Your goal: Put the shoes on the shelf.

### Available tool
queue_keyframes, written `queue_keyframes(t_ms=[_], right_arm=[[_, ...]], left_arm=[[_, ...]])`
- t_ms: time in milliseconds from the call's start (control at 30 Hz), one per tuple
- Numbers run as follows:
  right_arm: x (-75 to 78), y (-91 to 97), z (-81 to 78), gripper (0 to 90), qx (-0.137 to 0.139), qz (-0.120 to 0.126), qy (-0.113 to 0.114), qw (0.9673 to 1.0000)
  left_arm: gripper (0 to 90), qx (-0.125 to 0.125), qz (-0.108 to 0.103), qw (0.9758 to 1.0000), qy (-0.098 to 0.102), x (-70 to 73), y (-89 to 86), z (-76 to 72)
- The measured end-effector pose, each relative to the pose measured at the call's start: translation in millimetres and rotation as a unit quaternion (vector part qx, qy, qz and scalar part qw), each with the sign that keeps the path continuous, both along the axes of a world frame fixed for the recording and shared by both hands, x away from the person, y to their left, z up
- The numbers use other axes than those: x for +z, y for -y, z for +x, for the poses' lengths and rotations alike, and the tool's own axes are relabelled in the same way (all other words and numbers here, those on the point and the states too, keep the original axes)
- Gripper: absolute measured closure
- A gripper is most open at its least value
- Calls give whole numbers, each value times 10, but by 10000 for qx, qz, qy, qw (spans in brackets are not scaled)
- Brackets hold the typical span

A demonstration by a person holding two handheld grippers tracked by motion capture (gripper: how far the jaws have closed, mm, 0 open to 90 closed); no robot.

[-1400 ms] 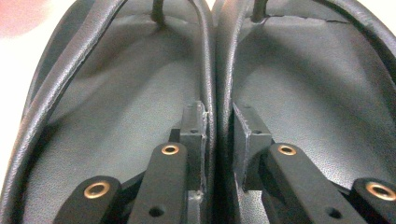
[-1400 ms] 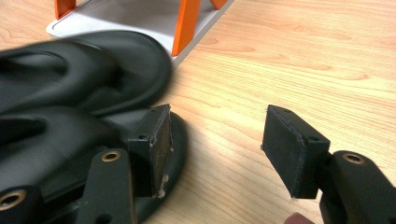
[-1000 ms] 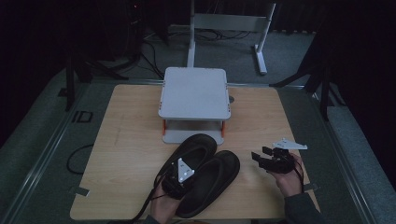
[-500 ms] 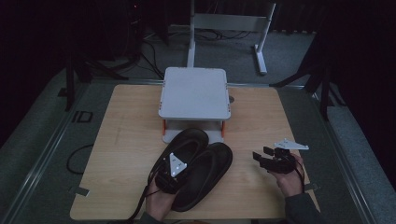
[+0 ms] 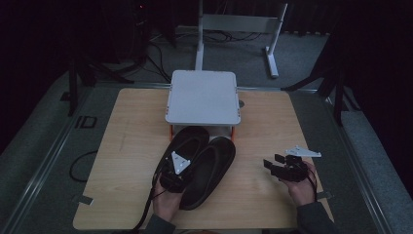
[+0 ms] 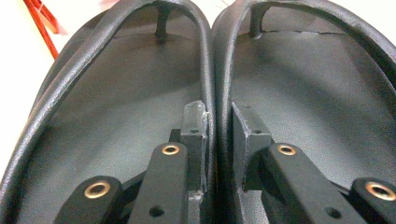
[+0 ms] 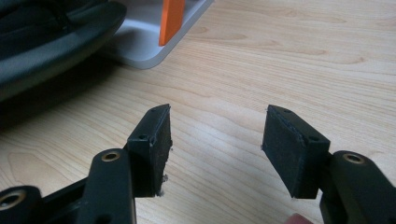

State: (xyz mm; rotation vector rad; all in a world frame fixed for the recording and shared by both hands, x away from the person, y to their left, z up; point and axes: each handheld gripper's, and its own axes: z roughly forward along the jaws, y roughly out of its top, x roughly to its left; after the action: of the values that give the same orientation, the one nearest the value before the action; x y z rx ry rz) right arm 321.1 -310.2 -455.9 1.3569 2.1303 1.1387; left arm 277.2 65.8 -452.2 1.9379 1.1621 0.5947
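The person stood at the near edge of the wooden desk [image 5: 122,146], a tool in each hand. The left tool [image 5: 174,176] was clamped on a pair of black slippers [image 5: 204,168], pinching together the two inner side walls where the shoes met. In the left gripper view the grip was plain: the left slipper's rim [image 6: 205,93] and the right slipper's rim [image 6: 224,93] were pressed against each other between the two black pads [image 6: 196,126], with the dark insoles spreading out on either side and a toe post showing at the far end of each shoe.

The slippers lay side by side, touching along their length, a little left of the middle of the desk. Their toes pointed away from the person and reached just under the front edge of a small white stand [image 5: 203,96] on orange legs [image 7: 170,21], which sat toward the far side of the desk.

The right tool [image 5: 275,165] was held well apart from the shoes, near the right front part of the desk, pointing left toward them. Its jaws were spread with nothing between them; in the right gripper view only bare wood showed in the gap [image 7: 215,135], with the edge of one slipper and the stand's base farther off.
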Motion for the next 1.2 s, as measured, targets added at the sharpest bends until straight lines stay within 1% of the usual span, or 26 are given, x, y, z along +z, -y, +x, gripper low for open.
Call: queue_keyframes(t_ms=[200,467,667,800,933,1033,1100,1200], right_arm=[[-23,-8,4,416,-4,-11,-9,10000],[-48,-3,8,416,-8,-50,-34,10000],[-58,1,5,416,-26,-37,-47,10000],[-64,0,5,416,-16,-44,-52,10000],[-63,1,4,416,-16,-41,-50,10000],[-61,5,2,416,-19,-35,-53,10000],[-63,7,3,416,-14,-37,-53,10000],[-65,7,4,416,-10,-34,-58,10000]], left_arm=[[764,123,10,9999,21,4,54,86],[764,323,-72,9994,54,13,115,179],[764,539,-158,9984,88,19,162,248],[764,566,-205,9981,94,13,213,281],[764,591,-169,9981,104,2,283,306],[764,605,-159,9980,70,-7,330,333],[764,621,-212,9978,47,-11,346,348],[764,632,-222,9977,50,-14,382,364]])
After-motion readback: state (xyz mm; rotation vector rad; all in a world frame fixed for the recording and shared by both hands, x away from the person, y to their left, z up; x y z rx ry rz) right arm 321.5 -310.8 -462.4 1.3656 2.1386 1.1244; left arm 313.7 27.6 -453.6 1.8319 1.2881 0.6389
